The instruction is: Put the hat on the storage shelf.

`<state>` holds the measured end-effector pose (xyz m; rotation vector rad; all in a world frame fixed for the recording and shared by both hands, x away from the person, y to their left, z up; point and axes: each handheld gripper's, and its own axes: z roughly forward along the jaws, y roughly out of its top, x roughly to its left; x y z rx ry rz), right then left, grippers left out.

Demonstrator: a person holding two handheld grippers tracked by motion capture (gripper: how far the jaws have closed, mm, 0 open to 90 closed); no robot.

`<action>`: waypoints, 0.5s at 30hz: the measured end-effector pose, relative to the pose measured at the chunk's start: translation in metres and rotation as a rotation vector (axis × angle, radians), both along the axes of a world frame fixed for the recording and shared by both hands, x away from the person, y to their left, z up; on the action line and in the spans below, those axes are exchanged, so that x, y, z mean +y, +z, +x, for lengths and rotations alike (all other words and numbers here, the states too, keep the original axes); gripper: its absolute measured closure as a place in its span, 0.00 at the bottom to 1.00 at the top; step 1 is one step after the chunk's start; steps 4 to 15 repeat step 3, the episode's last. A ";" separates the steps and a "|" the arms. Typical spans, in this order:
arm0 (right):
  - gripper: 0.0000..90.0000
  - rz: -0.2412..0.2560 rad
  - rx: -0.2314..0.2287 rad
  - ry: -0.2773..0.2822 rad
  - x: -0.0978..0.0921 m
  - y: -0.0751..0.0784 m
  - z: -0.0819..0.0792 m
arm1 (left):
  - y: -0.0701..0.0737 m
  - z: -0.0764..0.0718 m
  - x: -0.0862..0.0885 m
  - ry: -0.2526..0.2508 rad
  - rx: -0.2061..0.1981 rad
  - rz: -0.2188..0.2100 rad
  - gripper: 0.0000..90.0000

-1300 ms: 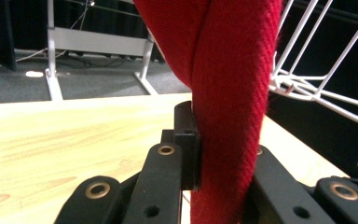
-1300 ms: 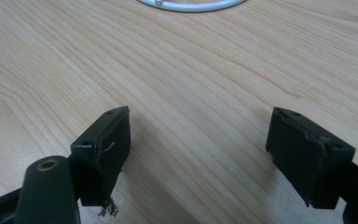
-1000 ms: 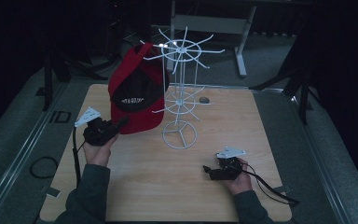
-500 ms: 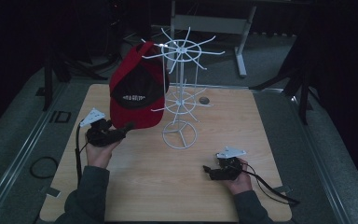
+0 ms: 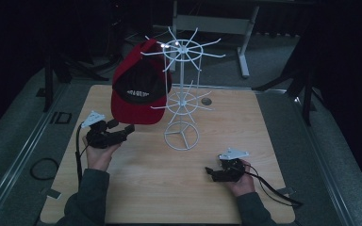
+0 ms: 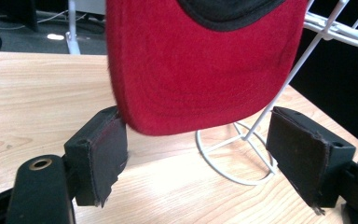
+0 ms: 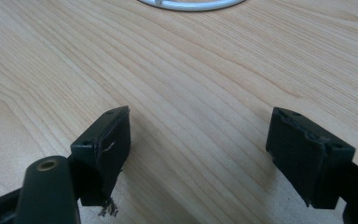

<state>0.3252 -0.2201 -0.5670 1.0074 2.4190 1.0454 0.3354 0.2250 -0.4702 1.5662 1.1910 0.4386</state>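
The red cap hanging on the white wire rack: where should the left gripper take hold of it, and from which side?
Grip the brim: it hangs lowest, a thin stiff edge pointing down, free of the rack. Come from below on the person's side, where the open left gripper already sits, one jaw each side of the brim's edge. The cap's crown looks hooked among the prongs, so it is harder to reach.

Both forearms wear dark grey-green sleeves. Each black gripper, left gripper point(image 5: 122, 132) and right gripper point(image 5: 210, 172), carries a pale grey three-cornered plate and trails a black cable. Their blocky jaws bear worn, fraying dark pads point(image 7: 113, 145) with small screw holes.
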 end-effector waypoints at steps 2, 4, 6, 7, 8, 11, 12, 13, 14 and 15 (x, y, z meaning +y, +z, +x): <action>0.24 0.000 0.000 0.000 0.000 0.000 0.000 | -0.002 0.000 0.001 -0.007 0.006 -0.004 0.24; 0.24 0.000 0.000 -0.001 0.000 0.000 0.000 | -0.003 0.000 0.002 -0.005 0.008 -0.009 0.24; 0.24 0.000 0.000 -0.001 0.000 0.000 0.000 | -0.003 0.000 0.002 -0.005 0.008 -0.009 0.24; 0.24 0.000 0.000 -0.001 0.000 0.000 0.000 | -0.003 0.000 0.002 -0.005 0.008 -0.009 0.24; 0.24 0.000 0.000 -0.001 0.000 0.000 0.000 | -0.003 0.000 0.002 -0.005 0.008 -0.009 0.24; 0.24 0.000 0.000 -0.001 0.000 0.000 0.000 | -0.003 0.000 0.002 -0.005 0.008 -0.009 0.24; 0.24 0.000 0.000 -0.001 0.000 0.000 0.000 | -0.003 0.000 0.002 -0.005 0.008 -0.009 0.24; 0.24 0.000 0.000 -0.001 0.000 0.000 0.000 | -0.003 0.000 0.002 -0.005 0.008 -0.009 0.24; 0.24 0.000 0.000 -0.001 0.000 0.000 0.000 | -0.003 0.000 0.002 -0.005 0.008 -0.009 0.24; 0.24 0.000 0.000 -0.001 0.000 0.000 0.000 | -0.003 0.000 0.002 -0.005 0.008 -0.009 0.24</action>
